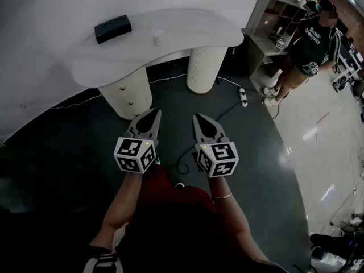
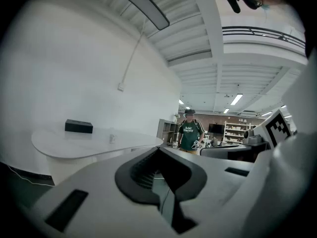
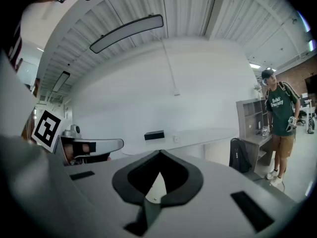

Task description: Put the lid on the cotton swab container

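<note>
Here, mid-frame, the left gripper [image 1: 153, 115] and right gripper [image 1: 197, 119] are pressed shut, empty; a small container [image 1: 157, 36] stands on the table [image 1: 193, 27] above.

1. Green T-shirt [image 1: 310, 38] on the bystander: white chest print, too blurred to read.
2. Left cube [image 1: 135, 154] and right cube [image 1: 217, 158]: black-and-white square marker codes only, no letters or digits.
3. Nothing else legible.
</note>
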The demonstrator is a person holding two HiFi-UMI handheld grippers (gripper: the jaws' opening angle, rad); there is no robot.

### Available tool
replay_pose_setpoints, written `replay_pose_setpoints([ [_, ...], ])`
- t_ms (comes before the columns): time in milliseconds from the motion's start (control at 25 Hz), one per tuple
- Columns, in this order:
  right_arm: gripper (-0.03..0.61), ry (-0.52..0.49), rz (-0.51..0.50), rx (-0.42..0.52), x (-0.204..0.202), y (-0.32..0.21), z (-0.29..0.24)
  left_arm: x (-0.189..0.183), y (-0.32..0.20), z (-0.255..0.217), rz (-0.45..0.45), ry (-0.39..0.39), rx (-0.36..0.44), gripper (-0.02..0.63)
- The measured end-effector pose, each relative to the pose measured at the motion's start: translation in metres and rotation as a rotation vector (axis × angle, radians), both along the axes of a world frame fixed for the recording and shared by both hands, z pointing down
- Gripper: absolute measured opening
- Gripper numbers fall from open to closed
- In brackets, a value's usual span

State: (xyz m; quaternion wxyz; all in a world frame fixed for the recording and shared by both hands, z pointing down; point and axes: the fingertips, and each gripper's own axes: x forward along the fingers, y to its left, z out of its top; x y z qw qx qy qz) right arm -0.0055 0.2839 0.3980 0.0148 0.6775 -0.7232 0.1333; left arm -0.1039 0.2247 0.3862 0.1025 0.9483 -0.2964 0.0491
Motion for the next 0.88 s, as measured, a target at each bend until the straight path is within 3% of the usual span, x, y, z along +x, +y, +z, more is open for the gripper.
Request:
replay_pose_setpoints([
  [560,0.015,-0.012,-0.034,0.015,-0.002,0.012,0.001,-0.001,0.013,0.001,-0.034,-0.023,0.0,0.026],
  [880,0.017,-0.028,-0.043,0.004,0.006,-0.005,0.005,0.005,-0.008,0.004,-0.051,-0.03,-0.003,0.026],
])
